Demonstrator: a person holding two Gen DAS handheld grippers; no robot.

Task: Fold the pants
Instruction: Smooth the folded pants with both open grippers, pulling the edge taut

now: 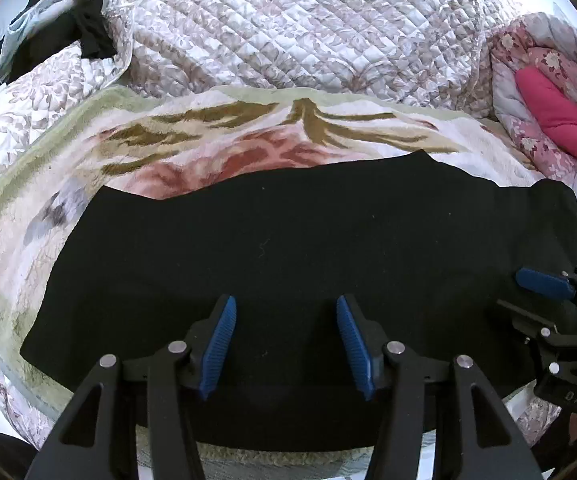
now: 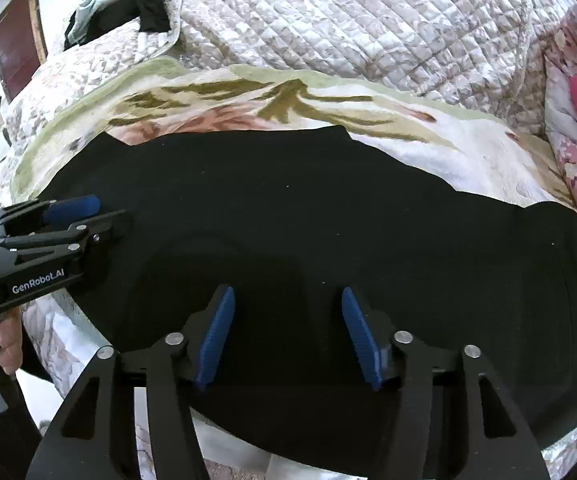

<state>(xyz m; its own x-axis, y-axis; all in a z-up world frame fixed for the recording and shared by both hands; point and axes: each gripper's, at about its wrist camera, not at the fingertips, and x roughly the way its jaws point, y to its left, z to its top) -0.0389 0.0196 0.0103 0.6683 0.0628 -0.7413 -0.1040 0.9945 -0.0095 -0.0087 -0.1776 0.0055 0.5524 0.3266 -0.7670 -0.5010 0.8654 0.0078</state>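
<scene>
Black pants [image 1: 288, 232] lie spread flat across a fleece blanket with a flower print [image 1: 248, 148]. My left gripper [image 1: 286, 304] hovers over their near edge, open, its blue pads well apart with only the flat cloth below them. To its right, over the same near edge, is my right gripper [image 1: 528, 298]. In the right wrist view the pants [image 2: 328, 208] fill the middle. The right gripper [image 2: 288, 292] is open above them, nothing pinched. The left gripper [image 2: 108, 210] comes in from the left edge over the pants' left part, its fingers apart.
A quilted bedspread [image 1: 308, 32] is bunched up behind the blanket. A pink flowered comforter with a magenta cushion [image 1: 556, 112] lies at the right. Dark and pale clothes [image 1: 68, 28] are heaped at the far left. A person's hand [image 2: 8, 336] holds the left gripper's handle.
</scene>
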